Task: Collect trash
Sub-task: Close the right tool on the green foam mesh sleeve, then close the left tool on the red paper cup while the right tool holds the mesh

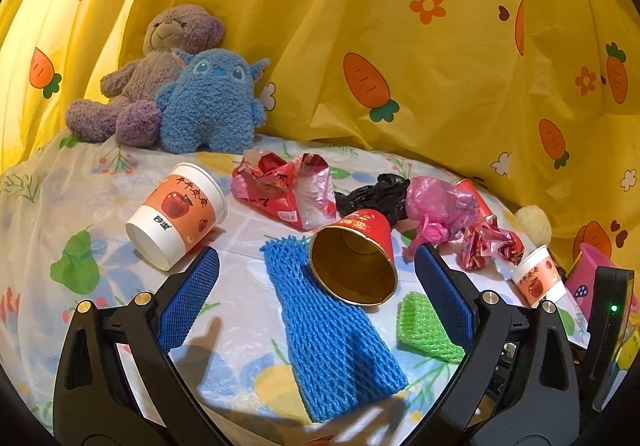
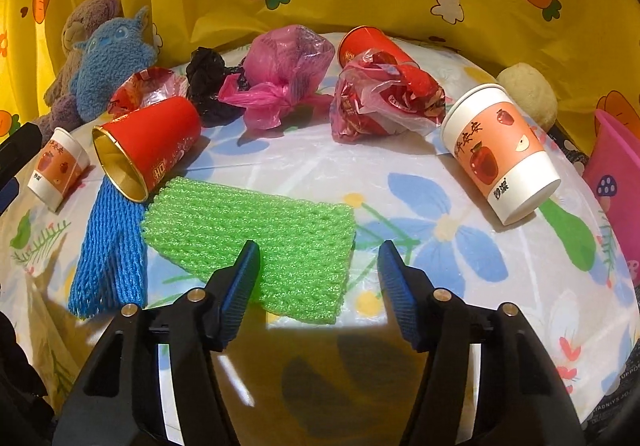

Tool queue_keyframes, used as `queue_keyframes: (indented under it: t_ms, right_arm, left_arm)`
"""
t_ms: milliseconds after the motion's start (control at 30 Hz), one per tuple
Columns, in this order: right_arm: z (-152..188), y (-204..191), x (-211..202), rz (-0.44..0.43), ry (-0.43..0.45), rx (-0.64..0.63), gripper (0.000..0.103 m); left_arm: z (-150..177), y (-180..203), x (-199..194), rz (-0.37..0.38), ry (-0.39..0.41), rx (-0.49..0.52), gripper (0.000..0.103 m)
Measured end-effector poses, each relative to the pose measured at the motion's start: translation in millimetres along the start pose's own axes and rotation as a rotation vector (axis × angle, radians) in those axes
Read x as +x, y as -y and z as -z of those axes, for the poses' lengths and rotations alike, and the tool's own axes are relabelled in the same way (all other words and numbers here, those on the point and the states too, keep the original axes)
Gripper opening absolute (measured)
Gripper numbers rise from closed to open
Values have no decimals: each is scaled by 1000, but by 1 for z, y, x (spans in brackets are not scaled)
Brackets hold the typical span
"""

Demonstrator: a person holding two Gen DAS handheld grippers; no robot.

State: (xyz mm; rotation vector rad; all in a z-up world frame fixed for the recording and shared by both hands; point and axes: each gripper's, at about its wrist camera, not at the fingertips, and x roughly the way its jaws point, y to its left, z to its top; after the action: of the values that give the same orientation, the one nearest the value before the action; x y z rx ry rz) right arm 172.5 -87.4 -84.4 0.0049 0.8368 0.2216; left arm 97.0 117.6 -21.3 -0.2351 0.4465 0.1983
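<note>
Trash lies on a round floral table (image 2: 400, 174). My left gripper (image 1: 316, 262) is open over a blue foam net (image 1: 336, 330) and a tipped red paper cup (image 1: 356, 258). An apple-print cup (image 1: 176, 214) lies to its left. My right gripper (image 2: 318, 250) is open above the near edge of a green foam net (image 2: 256, 234). In the right wrist view I see the red cup (image 2: 148, 150), the blue net (image 2: 108, 250), a pink bag (image 2: 280, 66), a black bag (image 2: 208, 82), crumpled red wrappers (image 2: 384, 98) and another apple-print cup (image 2: 500, 154).
A pink bin (image 2: 616, 174) stands at the table's right edge. A purple bear (image 1: 144, 78) and a blue plush (image 1: 212, 102) sit at the back left against the yellow carrot curtain (image 1: 400, 26). A beige plush ball (image 2: 528, 94) lies at the back right.
</note>
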Motion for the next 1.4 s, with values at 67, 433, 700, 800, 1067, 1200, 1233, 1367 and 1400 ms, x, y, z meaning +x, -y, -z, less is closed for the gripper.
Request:
queue_keyframes:
  t_ms: [67,433,700,800,1067,1200,1233,1367,1400]
  right_arm:
    - [1,-1,0,-27,-3,-2,47]
    - [5,1,-8,-67,40,-6,7]
    - [9,6,-21,-97,99,9,6]
    - [11,12,-29,-102,126,26,6]
    - [12,30,-54,-78,198,59,6]
    - [13,35,-61,-74,217,67,6]
    - [14,35,-63,-72,221,67,6]
    - [16,38,-64,-73,227,71,6]
    - [16,38,-65,-72,228,72,6]
  left_arm:
    - [1,0,1,2,-2,0,96]
    - [6,8,5,18,-20,21,95]
    - [9,14,10,41,-48,38,86]
    - [7,20,13,63,-64,41,81]
    - [3,32,38,99,-135,21,61]
    - [1,35,56,105,-183,7,48]
    - [1,35,60,107,-195,2,45]
    - [0,34,74,146,-244,-39,31]
    - [0,34,77,151,-253,-46,23]
